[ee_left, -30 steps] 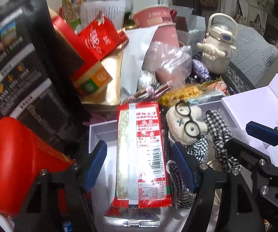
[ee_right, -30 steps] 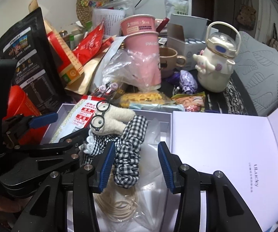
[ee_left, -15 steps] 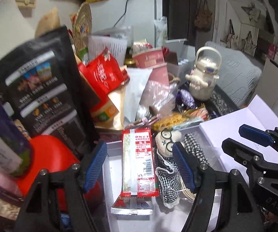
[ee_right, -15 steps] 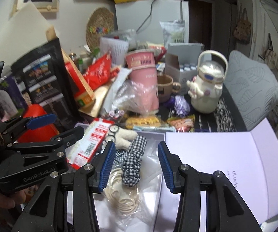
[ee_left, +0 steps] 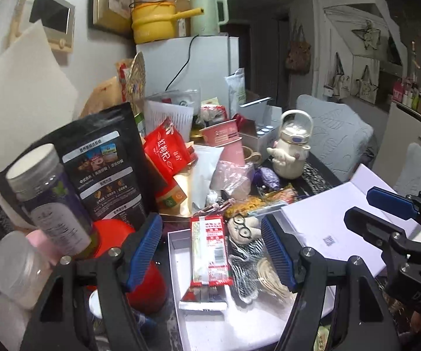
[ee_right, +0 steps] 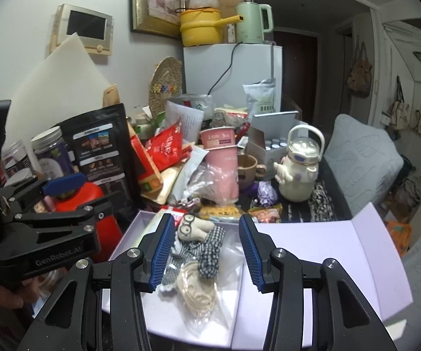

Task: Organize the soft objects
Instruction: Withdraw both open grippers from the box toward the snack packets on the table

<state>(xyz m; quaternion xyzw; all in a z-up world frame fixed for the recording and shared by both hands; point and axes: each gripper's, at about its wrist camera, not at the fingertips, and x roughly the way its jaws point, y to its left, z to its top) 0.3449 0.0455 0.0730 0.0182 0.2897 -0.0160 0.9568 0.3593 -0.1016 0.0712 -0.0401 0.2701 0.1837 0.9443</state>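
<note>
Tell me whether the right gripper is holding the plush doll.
No. The right gripper is open and empty above the plush doll lying in the white box.

"GenRobot.AI" on left gripper point(ee_right: 55, 196)

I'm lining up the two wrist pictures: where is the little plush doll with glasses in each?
Left wrist: plush doll right of centre, inside the white box.
Right wrist: plush doll centre-left, inside the same box.
Shared landmark: cream kettle-shaped bottle.
</note>
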